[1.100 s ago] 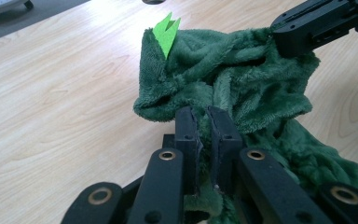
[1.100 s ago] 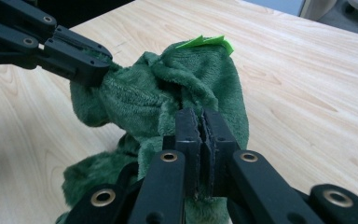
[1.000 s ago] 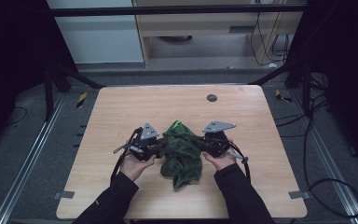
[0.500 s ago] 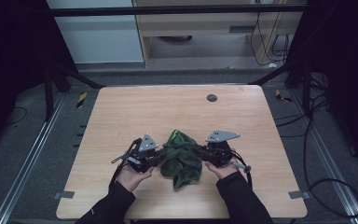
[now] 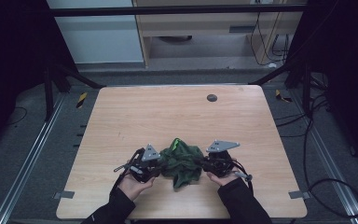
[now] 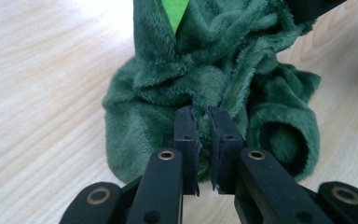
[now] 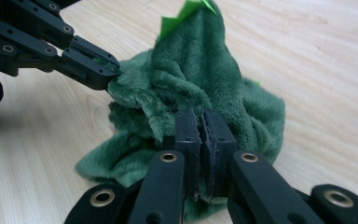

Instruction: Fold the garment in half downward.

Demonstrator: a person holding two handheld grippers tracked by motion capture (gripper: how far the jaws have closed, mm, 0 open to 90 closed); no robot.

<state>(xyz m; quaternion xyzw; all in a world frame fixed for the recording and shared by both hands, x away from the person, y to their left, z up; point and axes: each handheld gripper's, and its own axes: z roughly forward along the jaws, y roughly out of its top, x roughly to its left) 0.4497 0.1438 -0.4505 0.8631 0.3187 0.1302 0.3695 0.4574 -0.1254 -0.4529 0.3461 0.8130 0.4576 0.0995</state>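
Left gripper view: your left gripper [image 6: 204,122] has its jaws pinched tight on a fold of the green plush garment [image 6: 205,60], fabric bunched just beyond the tips. Right gripper view: your right gripper [image 7: 201,122] is likewise clamped on a fold at the opposite side. Between both sets of jaws the garment sags in a crumpled heap onto the wooden table [image 5: 168,112], near its front edge. A bright green lining patch [image 7: 186,14] peeks out beyond the jaws, at the top.

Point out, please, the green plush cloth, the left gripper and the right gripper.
green plush cloth [image 5: 182,161], high view, middle of the bunched fabric
left gripper [image 6: 203,122], left gripper view, between its jaw tips
right gripper [image 7: 201,122], right gripper view, between its jaw tips
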